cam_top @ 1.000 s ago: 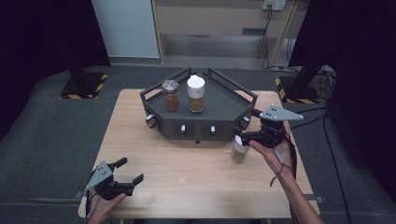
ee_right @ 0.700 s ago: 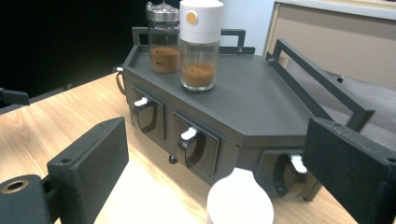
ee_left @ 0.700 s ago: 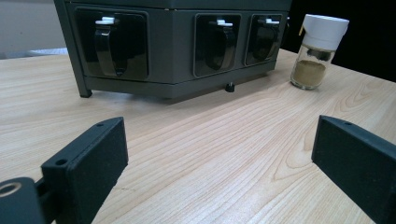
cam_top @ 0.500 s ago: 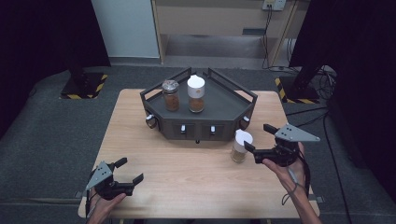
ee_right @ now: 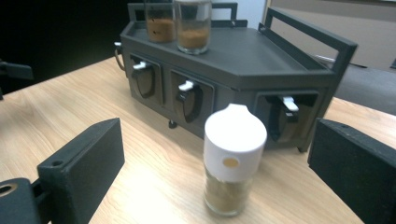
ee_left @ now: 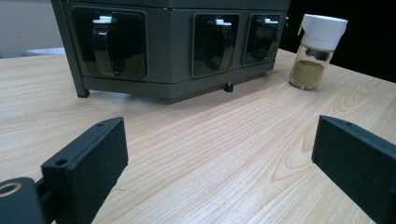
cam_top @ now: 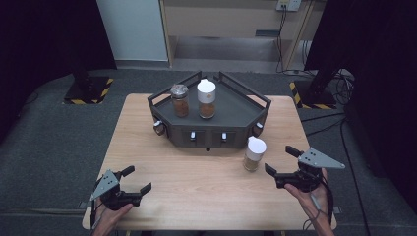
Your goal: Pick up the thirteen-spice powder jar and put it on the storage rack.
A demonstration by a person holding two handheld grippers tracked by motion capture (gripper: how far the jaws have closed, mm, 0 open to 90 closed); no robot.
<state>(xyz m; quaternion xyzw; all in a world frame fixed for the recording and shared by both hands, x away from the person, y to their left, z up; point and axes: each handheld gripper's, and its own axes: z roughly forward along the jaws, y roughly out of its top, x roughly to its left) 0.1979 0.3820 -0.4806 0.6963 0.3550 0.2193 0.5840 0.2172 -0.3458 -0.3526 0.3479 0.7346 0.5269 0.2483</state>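
Note:
A dark, angular rack (cam_top: 231,110) stands at the middle of the wooden table (cam_top: 196,182). On its top are a metal-lidded jar of brown spice (cam_top: 180,100) and a white-capped jar (cam_top: 206,98). Another white-capped spice jar (cam_top: 254,153) stands upright on the table before the rack's right front. My right gripper (cam_top: 279,160) is just right of it, open; its jaws have just been opening and nothing is between them. From the right gripper view that jar (ee_right: 233,163) stands a little ahead of the fingers (ee_right: 88,163). My left gripper (cam_top: 137,179) rests open and empty at the near left.
The rack's front faces (ee_left: 173,46) carry several dark recesses with white-tipped clips. A raised rail (cam_top: 246,88) runs around its top. Bare wood lies between the two grippers. The table edge runs close behind both hands, and dark floor surrounds the table.
My right gripper was at the table jar a second ago. It has drawn back to the right and toward the near edge, leaving the jar standing. The left gripper has kept still.

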